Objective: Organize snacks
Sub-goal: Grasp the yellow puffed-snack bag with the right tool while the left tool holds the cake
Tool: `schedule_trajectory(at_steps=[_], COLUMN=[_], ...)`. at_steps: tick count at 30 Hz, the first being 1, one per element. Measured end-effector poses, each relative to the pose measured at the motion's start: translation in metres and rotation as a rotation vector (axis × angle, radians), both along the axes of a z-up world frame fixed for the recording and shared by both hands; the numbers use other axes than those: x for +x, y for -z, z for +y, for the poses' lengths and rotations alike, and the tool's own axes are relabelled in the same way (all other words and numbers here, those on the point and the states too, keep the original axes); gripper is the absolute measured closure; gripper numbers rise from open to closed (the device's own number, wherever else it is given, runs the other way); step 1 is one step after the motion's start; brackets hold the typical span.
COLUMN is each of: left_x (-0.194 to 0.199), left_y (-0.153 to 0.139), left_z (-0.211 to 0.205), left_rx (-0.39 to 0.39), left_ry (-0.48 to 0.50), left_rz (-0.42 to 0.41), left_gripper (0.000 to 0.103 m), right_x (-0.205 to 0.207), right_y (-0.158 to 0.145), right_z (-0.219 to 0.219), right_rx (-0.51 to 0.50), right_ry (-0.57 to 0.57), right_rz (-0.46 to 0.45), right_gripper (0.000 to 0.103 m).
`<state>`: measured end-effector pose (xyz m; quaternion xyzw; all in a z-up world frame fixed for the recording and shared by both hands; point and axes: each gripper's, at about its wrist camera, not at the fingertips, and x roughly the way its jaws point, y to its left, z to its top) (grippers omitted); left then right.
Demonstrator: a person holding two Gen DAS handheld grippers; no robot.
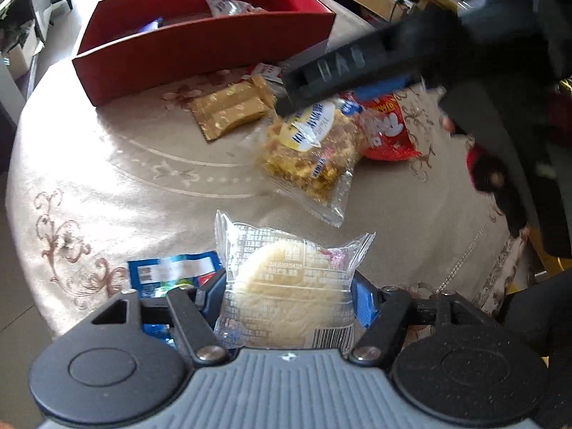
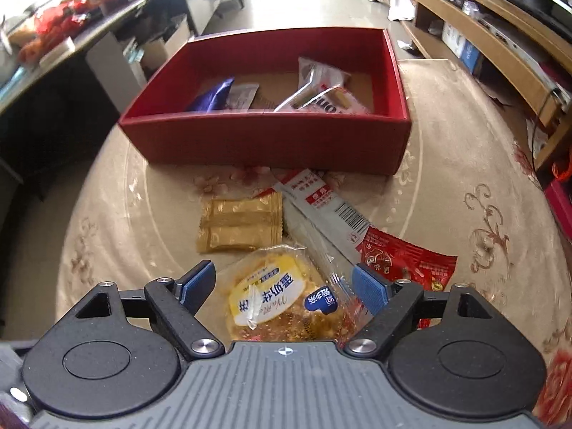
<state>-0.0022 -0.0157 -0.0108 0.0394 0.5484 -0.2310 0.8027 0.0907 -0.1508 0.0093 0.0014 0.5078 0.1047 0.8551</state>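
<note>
Picking up snacks | left gripper (image 1: 289,295) jaws squeeze the round cake pack (image 1: 289,296) | right gripper (image 2: 284,287) jaws wide over the nut snack (image 2: 282,300) | next: carry to the red box (image 2: 264,139)

clear-wrap pale round cake (image 1: 289,293) upright betw fingers | red box (image 2: 264,139) open, few snacks inside

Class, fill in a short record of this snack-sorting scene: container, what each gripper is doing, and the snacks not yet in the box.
container: red box, open, some packets inside
left gripper: shut on a round pale cake in a clear wrapper
right gripper: open, jaws either side of a crumbly cake, pads not pressing
loose on table: gold packet, long white packet, red packet, blue packet
surface: beige patterned tablecloth
</note>
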Motion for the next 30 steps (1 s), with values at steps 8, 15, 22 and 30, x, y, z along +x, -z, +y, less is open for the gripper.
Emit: schedule_trajectory(at_steps=[8, 15, 22, 30], left_x=[0.000, -0.004, 0.000, 0.007], left_y=[0.006, 0.008, 0.017, 0.022], left_z=[0.004, -0.005, 0.000, 0.004], left_rx=[-0.010, -0.021, -0.056, -0.077], left_ry=[0.009, 0.034, 0.039, 0.034], left_rz=[0.052, 0.067, 0.133, 0.189], left_gripper=[0.039, 0.039, 0.039, 0.039], right_x=[-0.057, -0.057, -0.011, -0.010], right_y=[0.018, -0.021, 0.009, 0.043], right_z=[-0.025, -0.002, 0.055, 0.066], right_rx=[0.200, -0.229, -0.405, -0.345], right_ry=[-0.078, -0.398, -0.784, -0.855], right_rz=[0.294, 0.033, 0.054, 0.122], right_gripper=[0.018, 0.018, 0.008, 0.001])
